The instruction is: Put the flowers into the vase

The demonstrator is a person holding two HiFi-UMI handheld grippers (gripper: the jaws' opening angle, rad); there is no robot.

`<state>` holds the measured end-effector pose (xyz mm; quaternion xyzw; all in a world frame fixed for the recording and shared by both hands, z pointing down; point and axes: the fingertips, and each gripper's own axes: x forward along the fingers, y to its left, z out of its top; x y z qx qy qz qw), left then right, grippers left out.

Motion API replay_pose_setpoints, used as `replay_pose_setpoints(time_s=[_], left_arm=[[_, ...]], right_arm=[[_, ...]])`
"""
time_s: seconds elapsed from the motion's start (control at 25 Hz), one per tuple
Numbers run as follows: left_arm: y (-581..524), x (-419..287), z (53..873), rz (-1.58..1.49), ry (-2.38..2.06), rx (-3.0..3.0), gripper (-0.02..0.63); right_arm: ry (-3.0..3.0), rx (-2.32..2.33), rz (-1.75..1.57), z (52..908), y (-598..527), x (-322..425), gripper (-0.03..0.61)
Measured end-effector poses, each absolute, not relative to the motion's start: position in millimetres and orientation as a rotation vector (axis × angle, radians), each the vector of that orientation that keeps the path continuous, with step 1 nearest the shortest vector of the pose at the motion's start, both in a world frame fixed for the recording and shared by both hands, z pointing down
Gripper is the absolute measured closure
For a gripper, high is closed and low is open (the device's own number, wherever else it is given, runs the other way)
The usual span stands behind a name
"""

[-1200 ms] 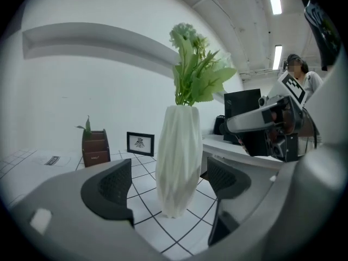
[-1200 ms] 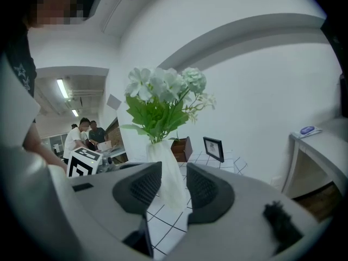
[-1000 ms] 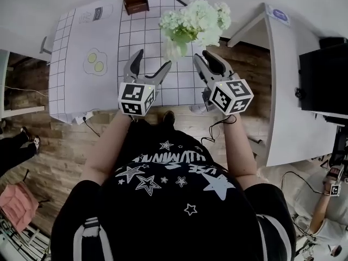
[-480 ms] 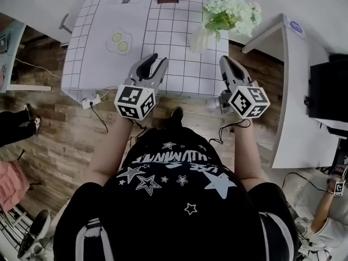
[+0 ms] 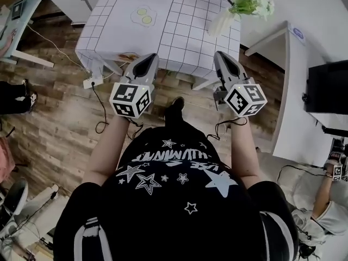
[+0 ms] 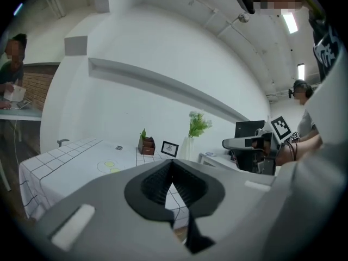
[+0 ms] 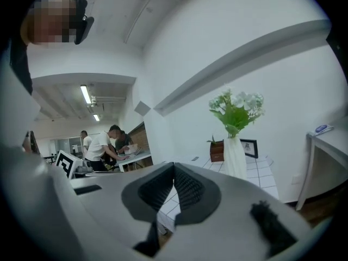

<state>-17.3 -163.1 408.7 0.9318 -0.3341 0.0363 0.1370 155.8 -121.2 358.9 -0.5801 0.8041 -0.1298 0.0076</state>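
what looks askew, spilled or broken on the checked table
Nothing stands out. The white and green flowers sit upright in the tall white vase on the white grid-checked tablecloth; the small brown wooden planter box and black picture frame stand upright too. No spill shows.

The floor (image 5: pixel 60 118) is brown wood planking, matt, with visible grain. The tablecloth (image 5: pixel 179 31) at the top of the head view is white cloth printed with a thin dark grid, and it hangs in soft folds at its edge. The vase (image 7: pixel 235 156) is white, smooth and matt. The flowers (image 7: pixel 236 110) have pale, soft-looking blooms. The small box (image 7: pixel 217 151) behind looks like dark brown wood. At the right, the side table (image 5: pixel 288 102) is smooth white. The shirt (image 5: pixel 174 194) is matt black cloth with white printed stars.
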Motion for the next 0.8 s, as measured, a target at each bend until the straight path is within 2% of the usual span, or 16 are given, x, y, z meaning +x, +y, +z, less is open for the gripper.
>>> replay_pose_setpoints(time_s=[0.16, 0.36, 0.8], left_arm=[[-124.9, -36.8, 402.4, 0.103, -0.961, 2.672, 0.604], [-53.3, -68.7, 437.9, 0.123, -0.896, 2.675, 0.604], [-5.0, -62.7, 417.3, 0.077, -0.896, 2.720, 0.604]], right_arm=[[2.510, -1.842, -0.441, 352.7, -83.1, 138.2, 0.566], [2.456, -1.909, -0.458, 381.0, -2.2, 111.0, 0.566], [2.551, -1.937, -0.321, 360.4, 47.8, 102.3, 0.566]])
